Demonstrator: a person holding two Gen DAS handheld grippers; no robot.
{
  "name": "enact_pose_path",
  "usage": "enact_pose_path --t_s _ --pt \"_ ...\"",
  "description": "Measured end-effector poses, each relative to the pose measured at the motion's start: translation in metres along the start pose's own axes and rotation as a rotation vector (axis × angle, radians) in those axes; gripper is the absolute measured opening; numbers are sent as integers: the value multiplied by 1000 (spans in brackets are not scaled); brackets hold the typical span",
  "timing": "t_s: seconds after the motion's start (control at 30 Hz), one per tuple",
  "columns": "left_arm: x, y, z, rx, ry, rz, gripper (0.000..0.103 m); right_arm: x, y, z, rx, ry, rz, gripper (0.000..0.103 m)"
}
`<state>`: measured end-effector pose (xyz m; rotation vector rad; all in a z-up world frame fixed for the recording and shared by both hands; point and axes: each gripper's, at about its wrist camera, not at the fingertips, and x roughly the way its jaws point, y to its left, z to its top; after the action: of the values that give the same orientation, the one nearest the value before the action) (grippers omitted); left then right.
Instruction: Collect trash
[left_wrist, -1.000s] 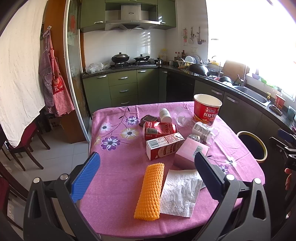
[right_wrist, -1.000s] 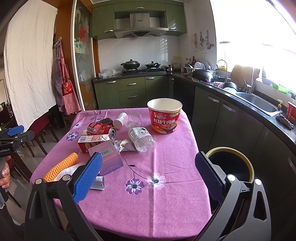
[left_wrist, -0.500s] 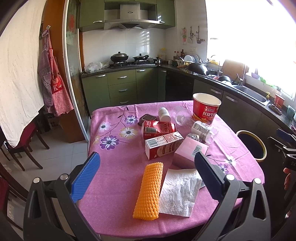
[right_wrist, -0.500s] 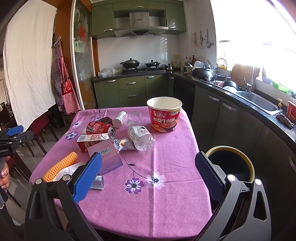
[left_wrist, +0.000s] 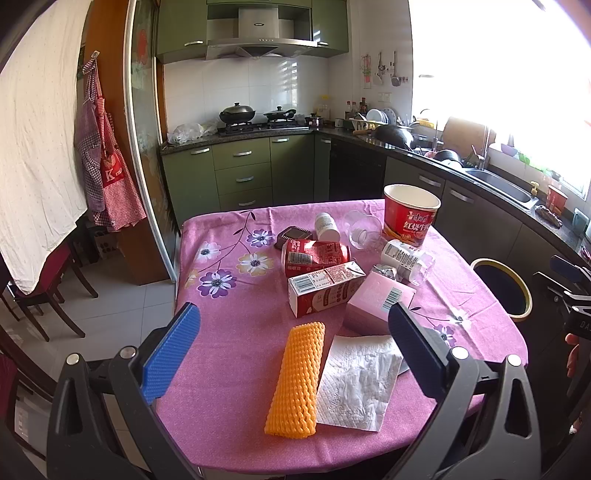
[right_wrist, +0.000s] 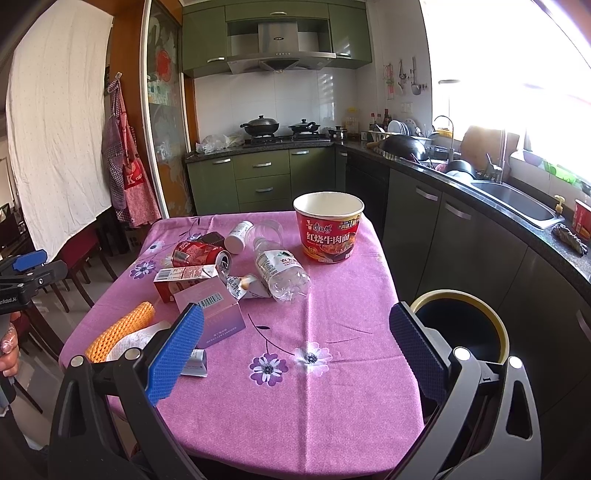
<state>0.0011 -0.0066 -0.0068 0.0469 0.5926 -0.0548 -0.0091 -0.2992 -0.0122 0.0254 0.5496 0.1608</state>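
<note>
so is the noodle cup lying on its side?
No, the noodle cup stands upright on the table, its open rim facing up, beside the toppled water bottle.

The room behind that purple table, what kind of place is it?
A home kitchen, most likely. A gas stove with two lidded pans sits under a range hood, green cabinets line the walls, and a sink lies below the window. An apron hangs by the door.
</note>
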Motion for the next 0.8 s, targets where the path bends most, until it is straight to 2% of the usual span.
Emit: enact_pose_path --t_s 0.37,0.57,0.8 --pt "1 0 0 2 3 -4 97 1 -1 0 2 5 1 99" --pt "12 0 1 6 29 -19 97 9 -5 0 15 25 6 99" --pt "49 22 32 -18 40 -35 97 35 -13 18 -17 73 1 99"
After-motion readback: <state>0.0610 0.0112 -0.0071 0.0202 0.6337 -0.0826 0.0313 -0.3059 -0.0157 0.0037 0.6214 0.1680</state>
